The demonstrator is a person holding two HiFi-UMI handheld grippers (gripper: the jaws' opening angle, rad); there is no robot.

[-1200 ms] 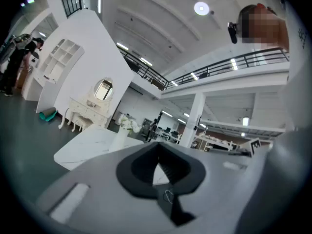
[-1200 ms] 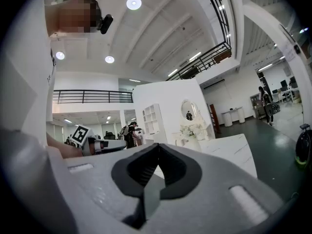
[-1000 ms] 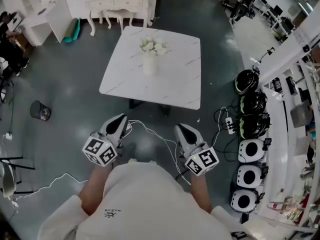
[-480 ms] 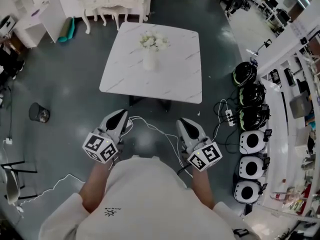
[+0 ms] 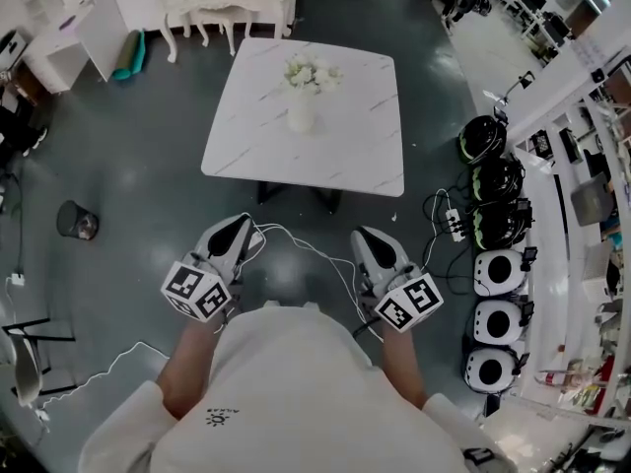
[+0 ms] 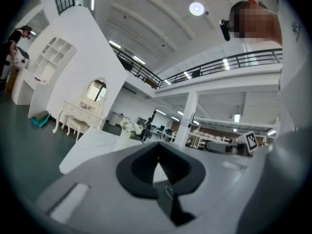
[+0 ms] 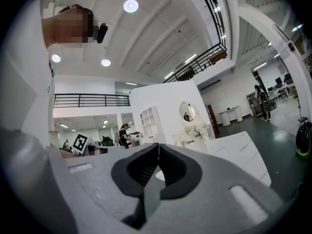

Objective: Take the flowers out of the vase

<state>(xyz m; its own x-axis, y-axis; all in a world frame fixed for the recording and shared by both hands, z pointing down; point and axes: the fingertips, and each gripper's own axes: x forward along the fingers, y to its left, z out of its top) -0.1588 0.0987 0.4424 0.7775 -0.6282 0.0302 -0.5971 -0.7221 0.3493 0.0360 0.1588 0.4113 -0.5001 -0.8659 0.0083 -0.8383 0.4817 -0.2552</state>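
Tools: we held the left gripper [image 5: 240, 233] and right gripper [image 5: 370, 239] near our body, both pressed together on nothing | Target: flowers [image 5: 312, 72] stood in the white vase [image 5: 301, 116] on the marble table [image 5: 256, 136], well ahead | Handling: we judged the stems light, soft and crushable; pinch gently just above the rim.

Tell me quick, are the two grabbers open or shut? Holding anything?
Left gripper: shut, holding nothing.
Right gripper: shut, holding nothing.
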